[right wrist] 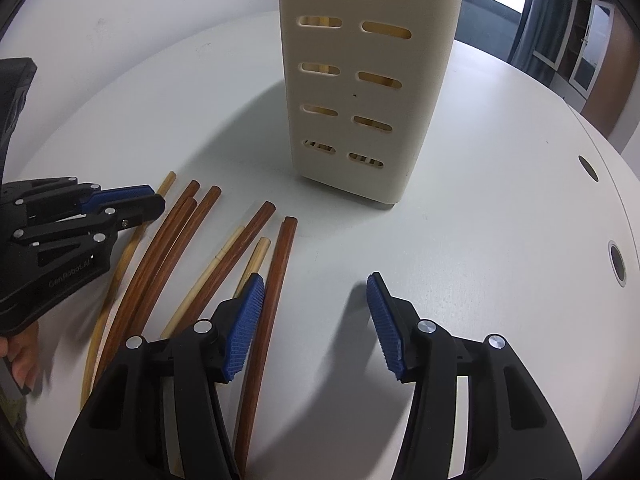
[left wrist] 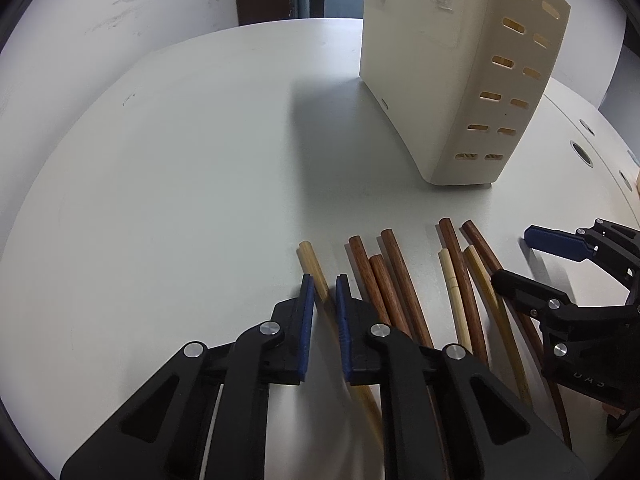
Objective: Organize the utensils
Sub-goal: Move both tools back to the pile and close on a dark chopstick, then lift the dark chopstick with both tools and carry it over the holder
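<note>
Several chopsticks lie in a loose fan on the white table, some dark brown [left wrist: 402, 280] [right wrist: 164, 248] and some pale bamboo [left wrist: 454, 292] [right wrist: 216, 268]. A cream slotted utensil holder [left wrist: 452, 80] [right wrist: 368, 80] stands upright behind them. My left gripper [left wrist: 324, 292] [right wrist: 150, 198] is nearly closed around the leftmost pale chopstick [left wrist: 312, 264] [right wrist: 128, 252], which runs between its blue pads and looks blurred lower down. My right gripper [right wrist: 316, 292] [left wrist: 516, 256] is open and empty just right of the pile, its left pad [right wrist: 246, 320] over the rightmost brown chopstick [right wrist: 272, 300].
The round white table [left wrist: 180, 180] [right wrist: 500, 200] has small round holes near its right edge [right wrist: 616, 264]. A white wall and a doorway stand behind it. A hand [right wrist: 20, 356] holds the left gripper.
</note>
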